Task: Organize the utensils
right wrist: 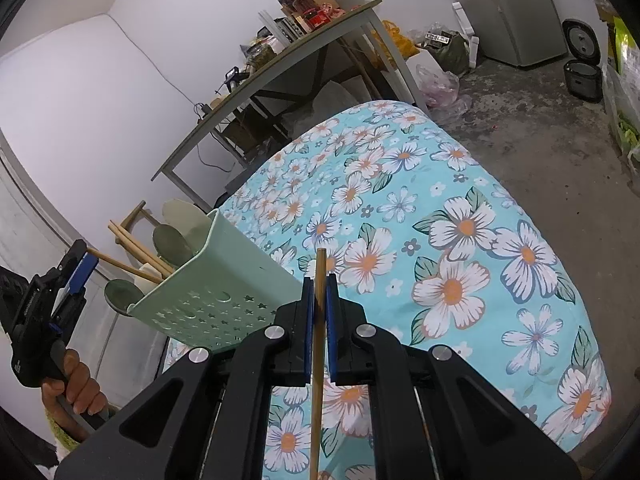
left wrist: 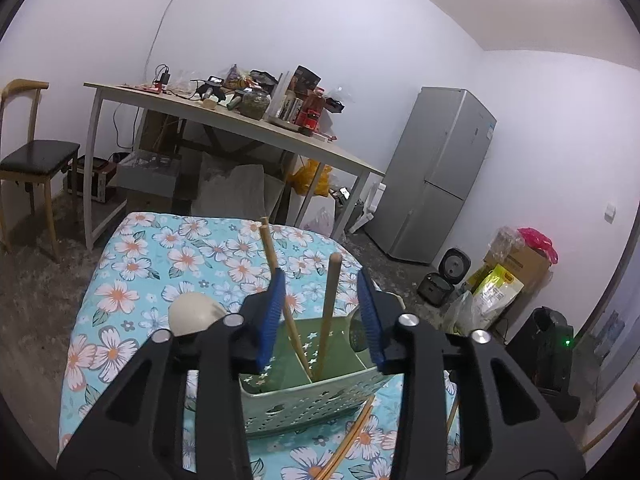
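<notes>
A pale green perforated utensil basket [left wrist: 304, 404] stands on the floral-cloth table [left wrist: 160, 264]; it also shows in the right wrist view [right wrist: 212, 280]. Wooden chopsticks [left wrist: 326, 320] and spoons [right wrist: 172, 236] stand in it. My left gripper [left wrist: 322, 300] is open above the basket, with a chopstick [left wrist: 272, 256] leaning against its left finger. A cream spoon bowl [left wrist: 196, 312] sits left of it. More chopsticks [left wrist: 348, 440] lie on the cloth beside the basket. My right gripper [right wrist: 319, 292] is shut on a single wooden chopstick [right wrist: 318, 360], held to the right of the basket.
A long cluttered desk [left wrist: 248, 120] stands behind the table, with boxes beneath. A chair [left wrist: 32, 160] is at the left, a grey fridge [left wrist: 436, 176] at the right, and rice cookers [left wrist: 440, 280] and bags on the floor.
</notes>
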